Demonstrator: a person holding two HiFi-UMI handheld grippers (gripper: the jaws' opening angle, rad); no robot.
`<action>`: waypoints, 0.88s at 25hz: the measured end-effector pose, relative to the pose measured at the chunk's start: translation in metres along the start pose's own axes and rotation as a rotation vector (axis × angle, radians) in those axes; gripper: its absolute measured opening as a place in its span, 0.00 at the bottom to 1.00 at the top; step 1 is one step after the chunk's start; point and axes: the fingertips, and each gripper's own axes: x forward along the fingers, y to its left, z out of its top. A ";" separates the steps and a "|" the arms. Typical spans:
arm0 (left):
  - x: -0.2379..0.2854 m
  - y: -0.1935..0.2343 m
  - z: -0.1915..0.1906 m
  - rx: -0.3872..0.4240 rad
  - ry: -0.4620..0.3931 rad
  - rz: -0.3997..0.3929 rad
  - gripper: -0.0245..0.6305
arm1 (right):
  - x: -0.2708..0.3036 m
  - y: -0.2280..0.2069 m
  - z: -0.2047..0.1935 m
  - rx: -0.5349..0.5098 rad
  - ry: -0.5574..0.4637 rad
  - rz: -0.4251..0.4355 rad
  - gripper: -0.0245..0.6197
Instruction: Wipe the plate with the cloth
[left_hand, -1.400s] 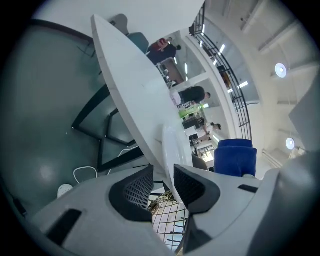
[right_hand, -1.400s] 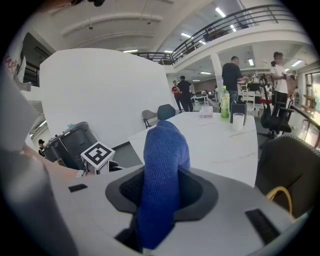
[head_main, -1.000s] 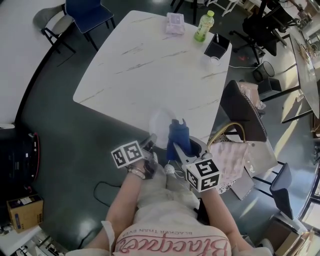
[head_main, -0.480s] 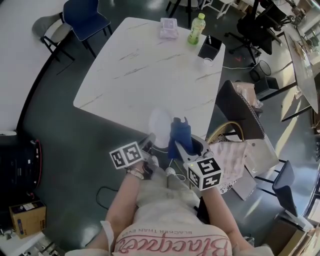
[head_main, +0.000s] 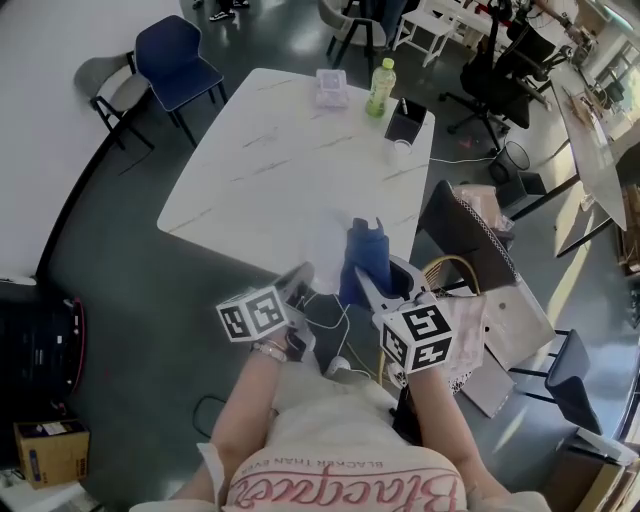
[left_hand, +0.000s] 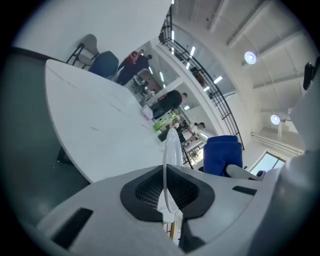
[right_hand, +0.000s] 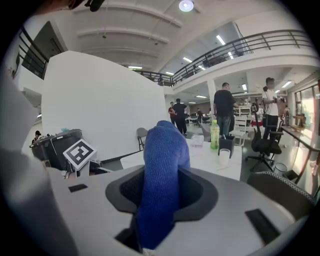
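In the head view my left gripper (head_main: 300, 278) is shut on the rim of a clear, pale plate (head_main: 325, 245), held on edge over the near edge of the white table (head_main: 270, 160). Its jaws have closed a little further on the plate within the last second. In the left gripper view the plate (left_hand: 170, 150) stands edge-on between the pads. My right gripper (head_main: 372, 285) is shut on a blue cloth (head_main: 364, 258), which sticks up just right of the plate. In the right gripper view the cloth (right_hand: 162, 175) fills the gap between the jaws.
At the table's far end stand a green bottle (head_main: 379, 87), a black box (head_main: 404, 120), a white cup (head_main: 400, 148) and a tissue pack (head_main: 331, 87). A black chair (head_main: 465, 235) is right of the table, a blue chair (head_main: 175, 62) at the far left. A cable (head_main: 335, 330) hangs below the grippers.
Both grippers have risen together, carrying the plate and the cloth, and the left one has rolled a little. The table now looks farther off, with more of the room showing.
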 end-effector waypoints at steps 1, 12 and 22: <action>-0.001 -0.005 0.006 0.016 -0.005 -0.010 0.06 | 0.000 0.002 0.006 -0.006 -0.013 -0.003 0.24; -0.009 -0.059 0.080 0.322 -0.074 -0.111 0.06 | 0.004 0.017 0.076 -0.055 -0.159 -0.064 0.24; -0.020 -0.085 0.120 0.545 -0.110 -0.189 0.06 | 0.002 0.033 0.115 -0.074 -0.271 -0.148 0.25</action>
